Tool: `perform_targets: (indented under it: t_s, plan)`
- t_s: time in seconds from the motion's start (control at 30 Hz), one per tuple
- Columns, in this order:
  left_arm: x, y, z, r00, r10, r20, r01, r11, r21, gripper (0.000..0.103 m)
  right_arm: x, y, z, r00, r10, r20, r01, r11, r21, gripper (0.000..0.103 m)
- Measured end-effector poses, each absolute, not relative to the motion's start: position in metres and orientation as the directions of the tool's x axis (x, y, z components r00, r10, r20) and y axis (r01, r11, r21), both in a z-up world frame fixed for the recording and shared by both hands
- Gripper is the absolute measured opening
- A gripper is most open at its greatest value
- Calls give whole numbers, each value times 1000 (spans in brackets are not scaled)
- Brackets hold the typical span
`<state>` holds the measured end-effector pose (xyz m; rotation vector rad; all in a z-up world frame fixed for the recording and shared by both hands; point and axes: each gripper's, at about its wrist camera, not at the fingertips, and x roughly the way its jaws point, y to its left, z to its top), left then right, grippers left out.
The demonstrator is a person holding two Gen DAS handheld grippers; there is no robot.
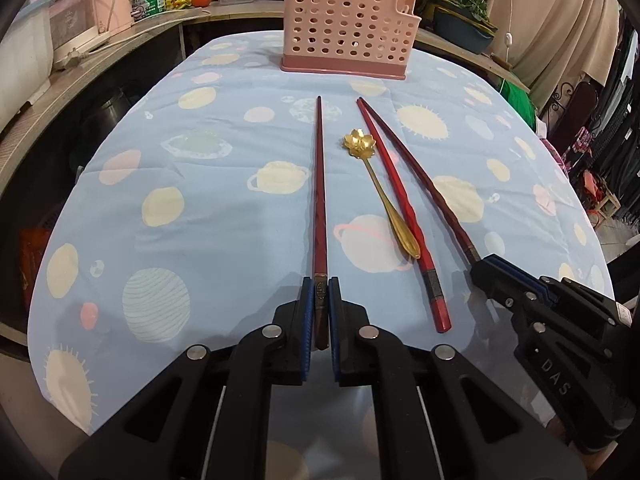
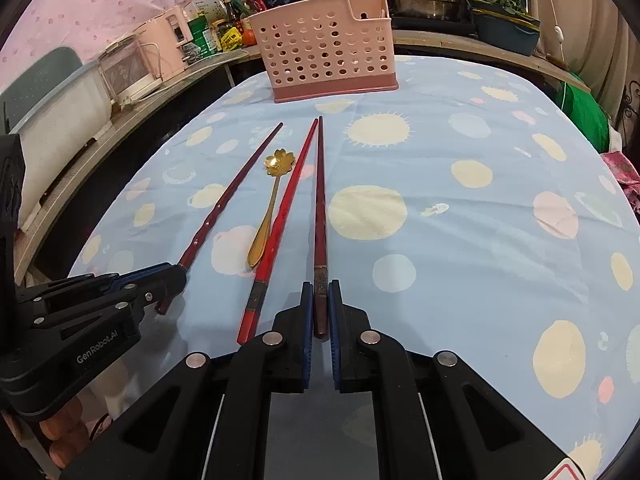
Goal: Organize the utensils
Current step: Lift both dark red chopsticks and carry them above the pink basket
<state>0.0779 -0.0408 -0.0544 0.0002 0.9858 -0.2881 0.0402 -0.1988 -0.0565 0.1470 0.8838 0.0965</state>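
Chopsticks, three dark red to red, lie on the bench (image 1: 200,208) with a gold flower spoon (image 1: 376,184); pink perforated holder (image 1: 344,28) at top centre.

Left wrist view: left hand-held gripper (image 1: 320,292) clamped on the butt of the left chopstick (image 1: 319,184), lower centre. Right hand-held gripper (image 1: 486,270) grips the rightmost chopstick (image 1: 420,176).

Right wrist view: right hand-held gripper (image 2: 320,292) pinches its chopstick (image 2: 320,200); loose red chopstick (image 2: 280,216) just beside.

Judgement: lift both butts evenly, keep tips clear of the spoon, then tilt upright over the holder.
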Motion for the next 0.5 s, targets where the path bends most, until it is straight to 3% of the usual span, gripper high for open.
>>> perform_targets:
  t_s: [0.5]
  plan:
    - [87,-19,22,632,-263,-729,209,964,-167,7,37,-231,25,771,145,-621,13,970,242,7]
